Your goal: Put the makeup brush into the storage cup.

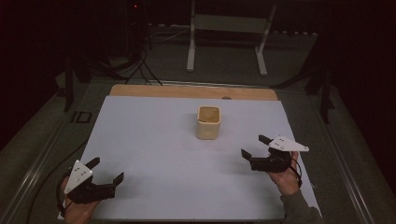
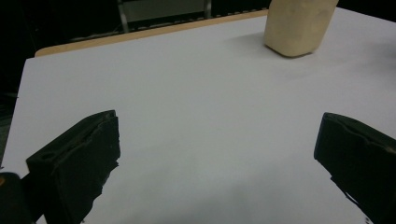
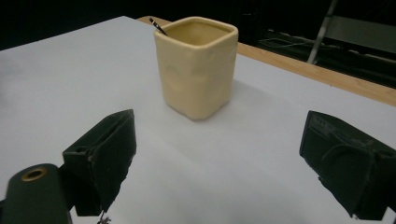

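The cream cup (image 1: 208, 122) stood upright near the middle of the white sheet (image 1: 154, 154) that covered the table, well apart from both hands and a little toward the far edge. The right gripper (image 1: 255, 146) hovered just above the sheet to the cup's near right, jaws spread wide and holding nothing, aimed roughly at it. The left gripper (image 1: 106, 170) sat low at the near left corner, jaws equally wide and empty, farther from the cup.

The step in hand looked like a reach for the cup with the right gripper. To do it well, the jaws should straddle 2 opposite flat walls, not the rounded corners, and close below the rim where the wall looks thickest. A thin dark stick (image 3: 158, 25) leaned out of the cup's far corner, so the approach should stay clear of that side.

The cup (image 3: 197, 66) looked like glazed ceramic: squarish with softened corners, faintly dimpled walls, a smooth matte sheen, probably slippery against hard jaws. The sheet was flat and smooth; a wooden table edge (image 1: 187, 91) showed beyond it
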Motion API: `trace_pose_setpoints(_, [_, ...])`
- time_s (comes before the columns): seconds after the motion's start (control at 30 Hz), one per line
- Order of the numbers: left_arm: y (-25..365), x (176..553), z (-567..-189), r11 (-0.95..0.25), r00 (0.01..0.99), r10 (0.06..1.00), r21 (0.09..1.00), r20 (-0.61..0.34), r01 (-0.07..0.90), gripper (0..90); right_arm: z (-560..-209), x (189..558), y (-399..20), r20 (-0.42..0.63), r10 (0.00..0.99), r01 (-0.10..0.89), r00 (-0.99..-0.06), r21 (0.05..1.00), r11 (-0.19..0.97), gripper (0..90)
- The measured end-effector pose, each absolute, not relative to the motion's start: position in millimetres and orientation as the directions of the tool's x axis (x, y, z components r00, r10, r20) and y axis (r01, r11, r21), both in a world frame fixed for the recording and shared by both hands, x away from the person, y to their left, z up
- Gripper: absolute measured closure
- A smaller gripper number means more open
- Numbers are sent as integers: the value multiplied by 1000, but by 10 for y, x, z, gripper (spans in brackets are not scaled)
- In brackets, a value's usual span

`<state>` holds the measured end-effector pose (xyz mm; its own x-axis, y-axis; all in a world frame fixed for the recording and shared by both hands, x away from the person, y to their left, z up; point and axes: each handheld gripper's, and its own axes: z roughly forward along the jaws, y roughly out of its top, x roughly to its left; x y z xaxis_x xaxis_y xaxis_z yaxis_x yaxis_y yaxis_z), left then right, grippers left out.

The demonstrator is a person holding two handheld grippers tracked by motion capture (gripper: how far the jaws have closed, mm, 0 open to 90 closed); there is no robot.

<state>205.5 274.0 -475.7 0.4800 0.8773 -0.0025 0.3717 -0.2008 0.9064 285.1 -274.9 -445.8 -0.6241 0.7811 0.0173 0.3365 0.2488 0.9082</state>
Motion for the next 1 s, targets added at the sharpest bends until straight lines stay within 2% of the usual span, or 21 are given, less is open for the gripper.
trace_pose_setpoints(0.1, [2745,2048,-4746,-195,478,878,909,-5,369,16,-4498,2763,-2824,34,784,335,-620,915,225,131])
trace_pose_setpoints(1.0, [2817,1963,-4704,-174,471,882,924,-7,340,16,-4697,2309,-3238,27,818,295,-574,939,177,115])
